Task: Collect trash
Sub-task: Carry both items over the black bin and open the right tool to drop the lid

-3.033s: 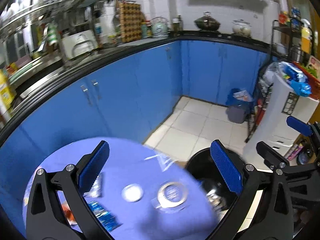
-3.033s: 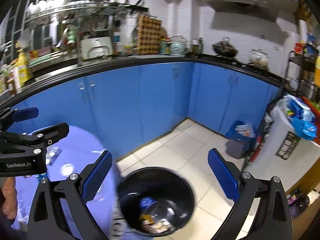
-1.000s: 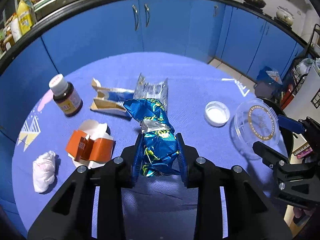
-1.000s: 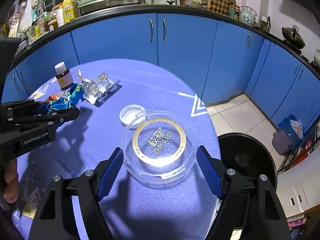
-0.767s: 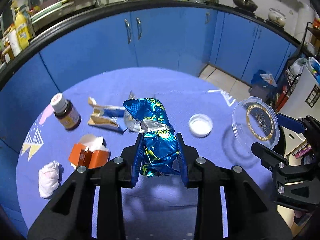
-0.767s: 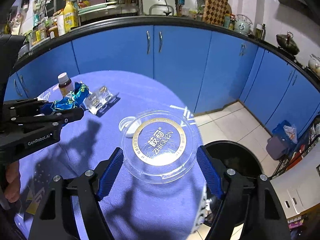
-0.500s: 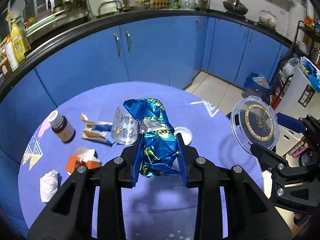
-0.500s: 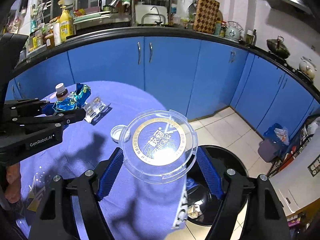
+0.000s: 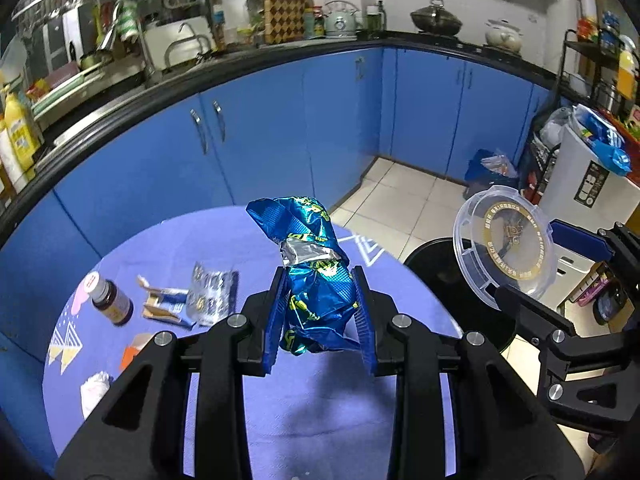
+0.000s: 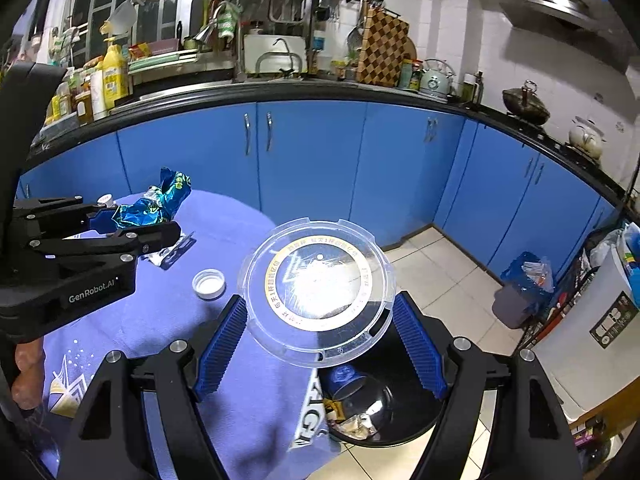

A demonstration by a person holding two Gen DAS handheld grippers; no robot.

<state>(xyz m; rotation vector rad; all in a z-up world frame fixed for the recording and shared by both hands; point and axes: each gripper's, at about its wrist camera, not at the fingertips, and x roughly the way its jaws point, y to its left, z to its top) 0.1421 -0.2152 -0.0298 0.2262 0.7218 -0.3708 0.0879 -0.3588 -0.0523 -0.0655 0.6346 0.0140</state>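
My left gripper is shut on a crumpled blue foil wrapper and holds it above the round blue-clothed table. My right gripper is shut on a clear round plastic lid with a gold ring, held over the table's right edge above the black trash bin. The lid and the bin also show in the left wrist view. The wrapper shows at the left of the right wrist view.
On the table lie a brown medicine bottle, a torn small box, a silver blister pack, an orange carton, a white tissue wad and a white cap. Blue cabinets curve behind.
Both grippers have risen and swung right toward the bin, carrying the wrapper and the lid. The lid now hangs over the bin's edge.
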